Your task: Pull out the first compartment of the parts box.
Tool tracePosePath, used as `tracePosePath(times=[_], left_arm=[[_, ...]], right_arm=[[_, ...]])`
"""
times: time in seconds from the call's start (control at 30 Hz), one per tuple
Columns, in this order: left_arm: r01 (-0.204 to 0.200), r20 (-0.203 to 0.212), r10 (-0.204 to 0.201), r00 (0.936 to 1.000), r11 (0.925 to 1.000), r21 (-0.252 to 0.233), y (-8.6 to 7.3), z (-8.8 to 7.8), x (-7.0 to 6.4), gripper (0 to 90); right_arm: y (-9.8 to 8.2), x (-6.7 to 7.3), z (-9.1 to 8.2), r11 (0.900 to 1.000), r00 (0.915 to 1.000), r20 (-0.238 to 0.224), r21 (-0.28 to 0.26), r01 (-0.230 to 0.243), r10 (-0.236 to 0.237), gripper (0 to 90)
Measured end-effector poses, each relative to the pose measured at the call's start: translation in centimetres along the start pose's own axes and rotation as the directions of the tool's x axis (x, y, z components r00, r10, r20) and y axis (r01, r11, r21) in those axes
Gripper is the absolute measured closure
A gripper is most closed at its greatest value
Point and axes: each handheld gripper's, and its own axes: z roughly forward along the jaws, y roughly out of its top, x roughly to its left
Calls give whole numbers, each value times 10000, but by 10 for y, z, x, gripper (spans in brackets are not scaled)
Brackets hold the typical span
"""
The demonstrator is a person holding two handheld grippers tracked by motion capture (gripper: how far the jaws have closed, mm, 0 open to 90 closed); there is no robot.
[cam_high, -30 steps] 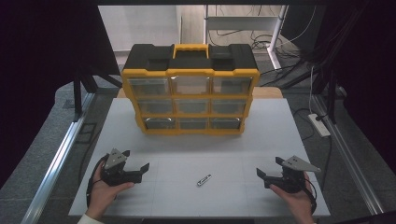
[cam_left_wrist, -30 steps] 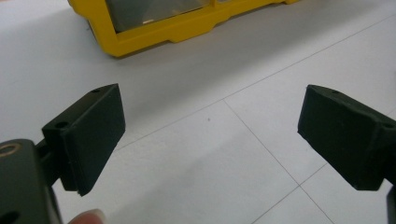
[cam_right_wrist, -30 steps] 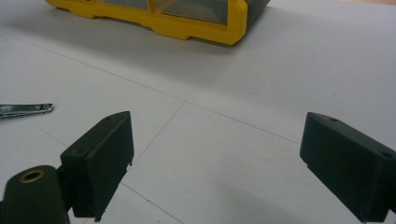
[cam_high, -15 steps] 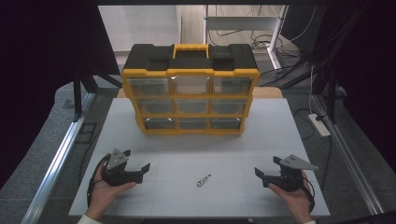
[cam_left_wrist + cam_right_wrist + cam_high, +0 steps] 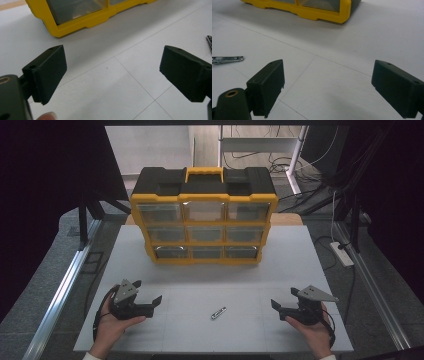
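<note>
A small metal nail clipper [image 5: 218, 313] lies flat on the white table [image 5: 300, 255], near the front and between my two grippers. My left gripper [image 5: 152, 304] rests low at the front left, held in a hand, open and empty, with its jaws pointing right. In the left gripper view the left gripper [image 5: 115, 72] has only bare table between its jaws, and the nail clipper [image 5: 209, 42] sits at the right edge. My right gripper [image 5: 278, 308] at the front right is open and empty too. In its own view the right gripper [image 5: 327, 85] has the nail clipper [image 5: 227, 59] to its left.
A yellow and black drawer organizer [image 5: 204, 217] with clear-fronted drawers stands at the back middle of the table, carry handle on top. Its lower corner shows as the organizer [image 5: 82, 20] and the organizer [image 5: 312, 10]. A power strip [image 5: 342, 254] lies past the right edge.
</note>
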Motion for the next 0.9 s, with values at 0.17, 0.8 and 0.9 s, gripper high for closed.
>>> tracePosePath(times=[0.17,0.8,0.9], left_arm=[[-57,226,60,9997,9999,-128,7,-1,-1,77],[-486,1105,549,9924,9971,-588,22,3,-14,64],[-865,1104,932,9895,9942,-644,27,4,-21,63]], right_arm=[[0,-1,1,10000,10000,-9,12,-22,22,127],[-3,-2,-3,9999,9997,168,61,-158,157,127],[-3,-3,-4,9999,9996,226,69,-156,155,127]])
